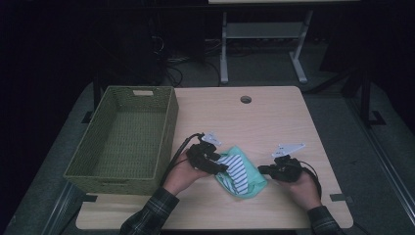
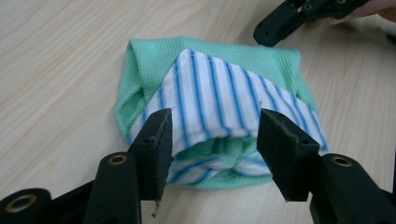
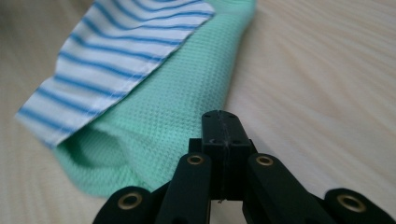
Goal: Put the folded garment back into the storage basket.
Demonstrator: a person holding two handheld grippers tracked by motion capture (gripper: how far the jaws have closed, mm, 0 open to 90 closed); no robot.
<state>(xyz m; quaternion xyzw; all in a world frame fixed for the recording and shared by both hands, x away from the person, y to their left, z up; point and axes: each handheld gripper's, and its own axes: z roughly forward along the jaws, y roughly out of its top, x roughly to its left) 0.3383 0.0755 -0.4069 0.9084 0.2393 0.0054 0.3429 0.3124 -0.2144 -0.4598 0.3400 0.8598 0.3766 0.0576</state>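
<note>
A small folded bundle lies on the wooden table (image 1: pixel 274 122): a green waffle cloth (image 1: pixel 253 185) wrapped around a white cloth with blue stripes (image 1: pixel 237 169). My left gripper (image 1: pixel 221 168) is at the bundle's left side. In the left gripper view it (image 2: pixel 215 140) stands open, its pads on either side of the striped cloth's (image 2: pixel 219 88) near fold without pressing it. The green cloth (image 2: pixel 154 60) shows behind. My right gripper (image 1: pixel 262 170) sits just right of the bundle. Its jaws (image 3: pixel 223 126) are shut with nothing between them, beside the green cloth (image 3: pixel 163 116) and below the striped edge (image 3: pixel 116 51).
A green woven basket (image 1: pixel 169 132) stands at the table's left, its inside bare. A round cable hole (image 1: pixel 245 99) lies at the table's far middle. The right gripper's tip (image 2: pixel 268 32) pokes into the top of the left gripper view.
</note>
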